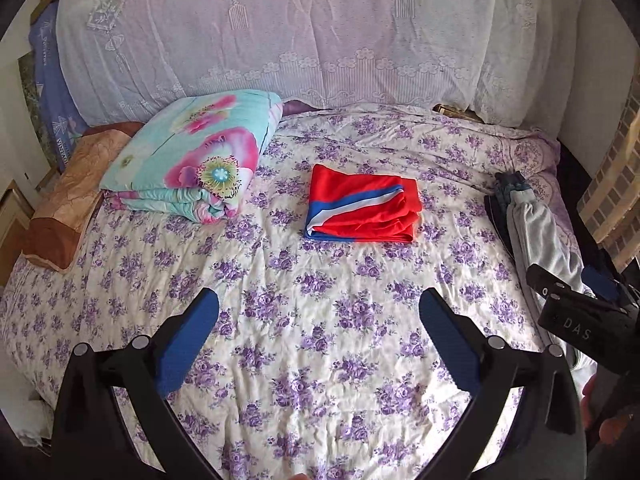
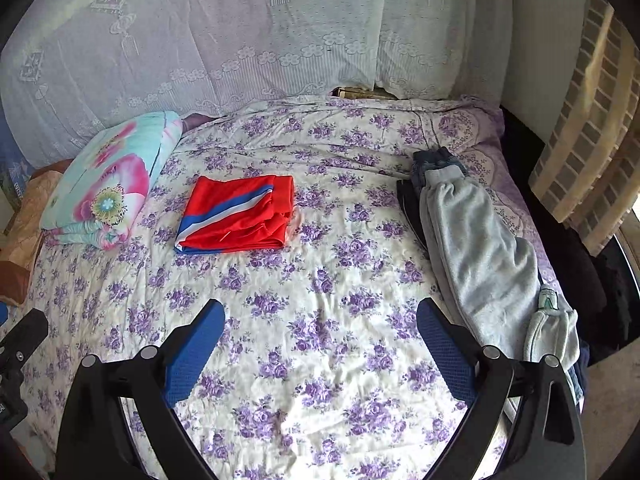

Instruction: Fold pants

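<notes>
Red pants with a blue and white stripe (image 1: pixel 362 210) lie folded in a flat rectangle on the floral bed sheet (image 1: pixel 304 320), in the middle of the bed; they also show in the right wrist view (image 2: pixel 240 214). A pile of grey and dark pants (image 2: pixel 476 256) lies along the bed's right edge, also in the left wrist view (image 1: pixel 536 228). My left gripper (image 1: pixel 319 306) is open and empty, above the sheet near the front. My right gripper (image 2: pixel 320 316) is open and empty, just left of the grey pile. Its body (image 1: pixel 580 316) shows in the left wrist view.
A folded turquoise floral quilt (image 1: pixel 192 156) and a brown pillow (image 1: pixel 68 196) lie at the bed's left. A lace-covered headboard (image 1: pixel 304 28) stands behind. A checked curtain (image 2: pixel 588 128) hangs at the right. The left gripper's body (image 2: pixel 16 356) sits at the left edge.
</notes>
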### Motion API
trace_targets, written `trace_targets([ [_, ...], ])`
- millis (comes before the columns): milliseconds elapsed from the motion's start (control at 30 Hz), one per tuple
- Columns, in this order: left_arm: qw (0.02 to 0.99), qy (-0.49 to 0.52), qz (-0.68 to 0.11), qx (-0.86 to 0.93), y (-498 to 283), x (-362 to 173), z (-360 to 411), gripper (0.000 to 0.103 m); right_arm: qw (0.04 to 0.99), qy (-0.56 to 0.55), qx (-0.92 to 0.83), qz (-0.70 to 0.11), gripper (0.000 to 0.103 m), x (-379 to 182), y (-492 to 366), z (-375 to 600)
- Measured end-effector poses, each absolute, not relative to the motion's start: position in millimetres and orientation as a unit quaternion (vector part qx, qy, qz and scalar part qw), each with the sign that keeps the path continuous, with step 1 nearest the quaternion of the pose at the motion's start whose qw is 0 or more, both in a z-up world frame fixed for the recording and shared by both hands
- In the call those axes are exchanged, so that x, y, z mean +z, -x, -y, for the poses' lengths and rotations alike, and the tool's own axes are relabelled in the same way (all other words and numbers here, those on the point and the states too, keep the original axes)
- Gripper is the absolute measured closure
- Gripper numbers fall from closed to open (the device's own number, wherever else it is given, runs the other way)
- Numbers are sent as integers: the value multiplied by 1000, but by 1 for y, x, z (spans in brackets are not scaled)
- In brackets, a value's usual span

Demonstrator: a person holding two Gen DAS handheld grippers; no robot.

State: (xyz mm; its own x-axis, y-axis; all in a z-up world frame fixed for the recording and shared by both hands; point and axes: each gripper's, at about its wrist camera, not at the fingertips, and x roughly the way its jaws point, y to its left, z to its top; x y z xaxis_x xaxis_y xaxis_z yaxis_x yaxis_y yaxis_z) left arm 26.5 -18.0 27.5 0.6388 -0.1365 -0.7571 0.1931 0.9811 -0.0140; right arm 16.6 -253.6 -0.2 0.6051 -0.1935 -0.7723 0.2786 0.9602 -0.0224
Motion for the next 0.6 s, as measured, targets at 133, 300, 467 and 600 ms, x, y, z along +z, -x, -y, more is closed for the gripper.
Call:
trace_targets([
  [133, 910, -36, -403, -87, -12, 40, 18, 5, 894, -75, -123, -424, 6, 3, -7, 259],
  [300, 914, -38, -394, -88, -6, 46, 19, 5, 902, -69, -131, -406, 6, 12, 2, 260],
  [467, 914, -34, -395, -86, -5, 47, 19, 5, 906, -56, -123, -401, 6, 17, 4, 249],
  [600, 913, -30, -399, -82, -7, 47, 15, 5, 908, -52, -115, -400, 6, 19, 0, 242],
])
